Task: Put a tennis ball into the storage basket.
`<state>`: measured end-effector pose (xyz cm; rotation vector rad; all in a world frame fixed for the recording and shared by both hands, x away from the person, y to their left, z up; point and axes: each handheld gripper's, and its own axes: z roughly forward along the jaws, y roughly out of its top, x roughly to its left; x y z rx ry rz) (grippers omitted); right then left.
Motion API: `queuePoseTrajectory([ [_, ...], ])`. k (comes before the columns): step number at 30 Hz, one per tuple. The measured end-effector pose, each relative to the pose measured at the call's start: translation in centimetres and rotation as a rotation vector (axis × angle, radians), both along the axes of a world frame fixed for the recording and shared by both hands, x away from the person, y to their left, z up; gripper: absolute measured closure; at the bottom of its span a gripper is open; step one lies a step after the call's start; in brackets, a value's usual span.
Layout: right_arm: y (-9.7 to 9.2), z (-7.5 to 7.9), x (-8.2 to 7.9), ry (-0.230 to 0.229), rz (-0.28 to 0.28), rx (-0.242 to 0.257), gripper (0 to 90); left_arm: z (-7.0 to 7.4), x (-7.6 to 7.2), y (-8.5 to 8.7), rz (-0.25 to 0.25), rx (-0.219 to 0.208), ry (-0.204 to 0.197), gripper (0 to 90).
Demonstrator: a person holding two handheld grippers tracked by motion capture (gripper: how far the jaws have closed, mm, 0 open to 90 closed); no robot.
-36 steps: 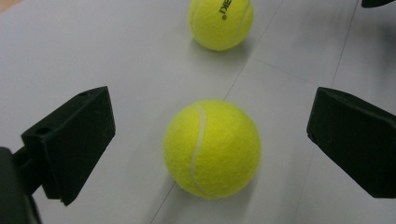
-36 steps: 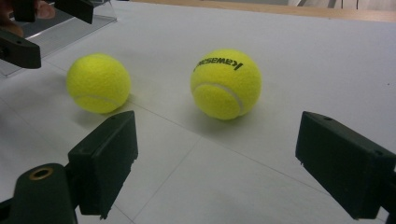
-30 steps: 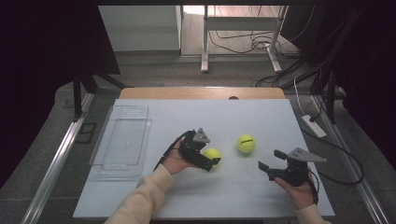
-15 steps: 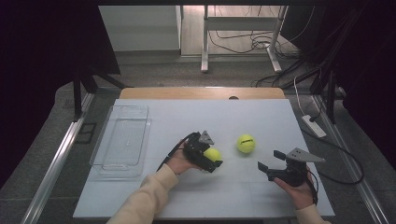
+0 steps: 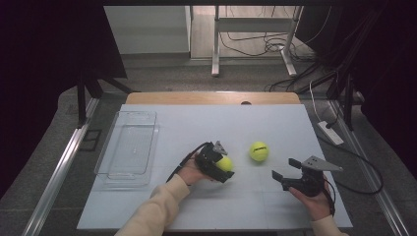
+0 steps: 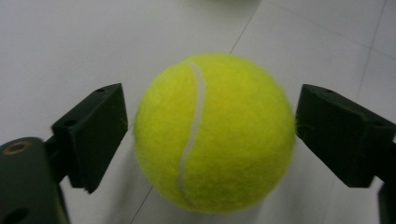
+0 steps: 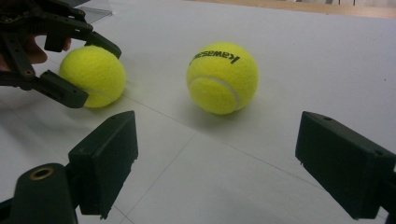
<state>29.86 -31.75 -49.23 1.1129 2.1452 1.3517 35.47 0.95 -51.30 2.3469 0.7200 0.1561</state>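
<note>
A yellow tennis ball (image 6: 215,135) rests on the white table between the jaws of my left gripper (image 6: 212,140). Those jaws have just been closing. The right pad meets the felt, and a sliver of gap shows at the left pad. From above, the left gripper (image 5: 225,166) straddles this ball (image 5: 226,162) at table centre. A second tennis ball (image 5: 258,151) with black lettering lies free to its right. My right gripper (image 5: 283,168) is open near the front right. Its jaws point at the lettered ball (image 7: 222,77), with the left gripper (image 7: 88,74) beyond.
A clear plastic tray (image 5: 128,147) lies at the table's left side. A wooden strip (image 5: 211,97) runs along the far edge. A white power strip (image 5: 330,132) and cables lie on the floor off the right side.
The left hand has sunk a little over the ball, and its jaws have drawn in around it. The right hand and the lettered ball have kept still.
</note>
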Motion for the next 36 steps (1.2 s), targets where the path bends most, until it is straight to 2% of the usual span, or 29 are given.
queuePoseTrajectory([
  [1,0.0,0.0,0.0,0.000,0.000,0.000,13.3,-0.2,0.0,0.1,-0.008,-0.008,0.006,19.8],
  [3,0.0,0.0,0.0,-0.001,-0.001,-0.001,13.3,-0.2,-0.1,0.2,-0.016,-0.016,0.000,25.5],
  [13,0.0,0.0,0.0,-0.002,-0.004,-0.004,13.4,-0.1,-0.1,0.3,-0.015,-0.017,-0.012,26.3],
  [14,0.0,0.0,0.0,-0.002,-0.004,-0.004,13.4,0.0,-0.1,0.4,-0.007,-0.031,-0.014,26.4],
  [29,-0.1,0.0,0.0,-0.002,-0.006,-0.004,13.5,0.6,-0.8,1.2,-0.004,-0.102,-0.037,26.3],
  [36,0.0,-0.1,0.0,-0.002,-0.007,-0.005,13.4,0.7,-1.1,1.7,-0.001,-0.123,-0.057,26.3],
])
